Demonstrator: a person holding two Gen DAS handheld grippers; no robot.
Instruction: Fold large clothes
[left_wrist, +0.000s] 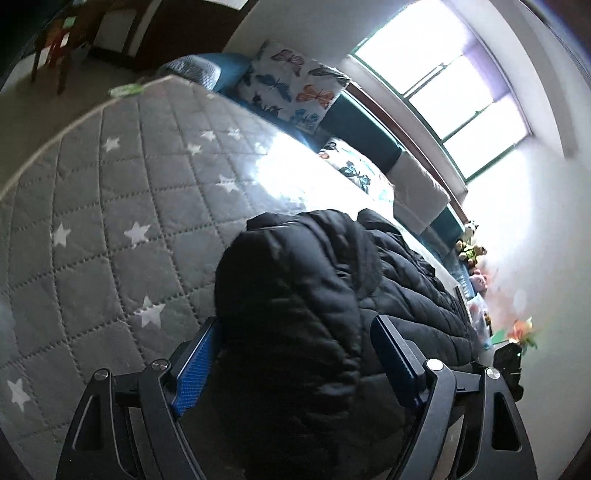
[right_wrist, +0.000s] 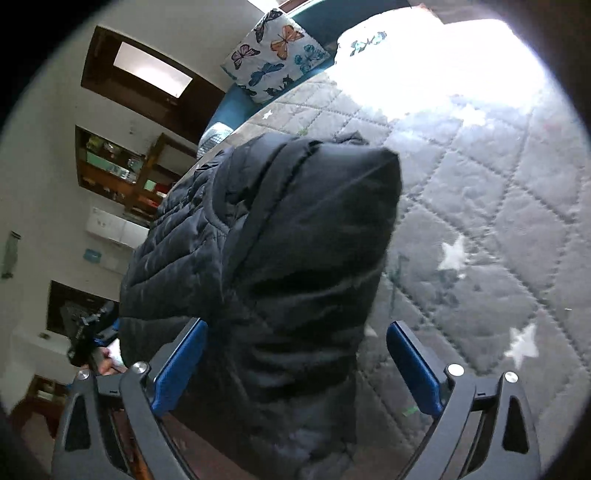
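Observation:
A black quilted puffer jacket (left_wrist: 295, 277) lies on a grey star-patterned quilt (left_wrist: 110, 221) covering a bed. In the left wrist view a bulky fold of it fills the space between the blue pads (left_wrist: 194, 369) of my left gripper (left_wrist: 297, 321), whose jaws stand wide and do not squeeze the cloth. In the right wrist view a padded sleeve-like part of the jacket (right_wrist: 295, 221) runs up between the fingers of my right gripper (right_wrist: 299, 325). Its right pad (right_wrist: 413, 369) stands clear of the cloth, with quilt (right_wrist: 480, 221) showing in the gap.
Butterfly-print pillows (left_wrist: 295, 88) and a teal cushion (left_wrist: 362, 125) line the bed's far side under a bright window (left_wrist: 461, 85). Soft toys (left_wrist: 471, 247) sit at the sill's end. Shelves (right_wrist: 114, 166) and a dark doorway (right_wrist: 147, 77) are across the room. A hand (right_wrist: 109, 360) shows beside the jacket.

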